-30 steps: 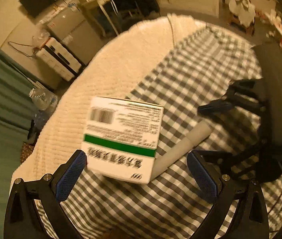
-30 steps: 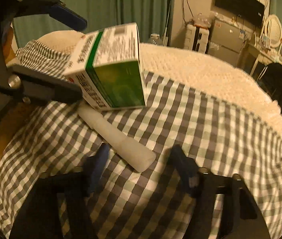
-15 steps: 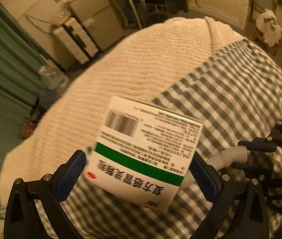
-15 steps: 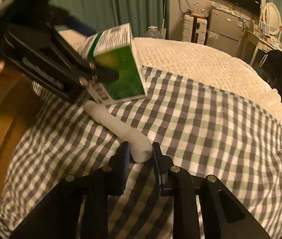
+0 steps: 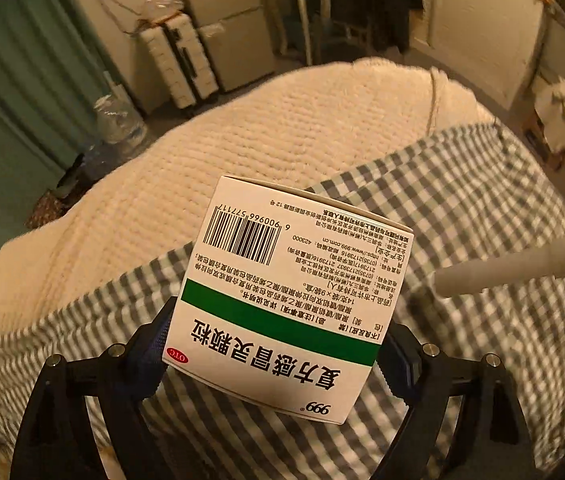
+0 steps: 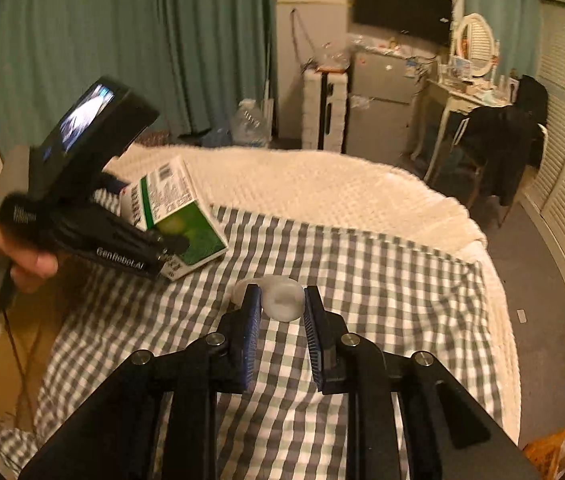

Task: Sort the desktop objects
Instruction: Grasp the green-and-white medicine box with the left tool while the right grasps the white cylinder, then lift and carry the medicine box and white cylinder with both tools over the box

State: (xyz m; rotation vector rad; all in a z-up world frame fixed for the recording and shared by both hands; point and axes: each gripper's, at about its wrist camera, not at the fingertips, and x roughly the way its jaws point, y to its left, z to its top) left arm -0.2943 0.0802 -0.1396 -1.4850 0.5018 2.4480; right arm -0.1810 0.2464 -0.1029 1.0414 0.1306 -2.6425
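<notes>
My left gripper is shut on a white and green medicine box and holds it above the checked cloth. The box also shows in the right wrist view, held in the left gripper at the left. My right gripper is shut on a white tube, seen end-on between its blue pads. In the left wrist view the tube is lifted off the cloth at the right edge.
A cream knitted blanket covers the far part of the bed. A water bottle, white cases, a grey cabinet, a dressing table and a chair with dark clothes stand beyond. Green curtains hang at the back left.
My left gripper has closed on the medicine box and lifted it. My right gripper has closed on the white tube's end and raised it off the cloth.
</notes>
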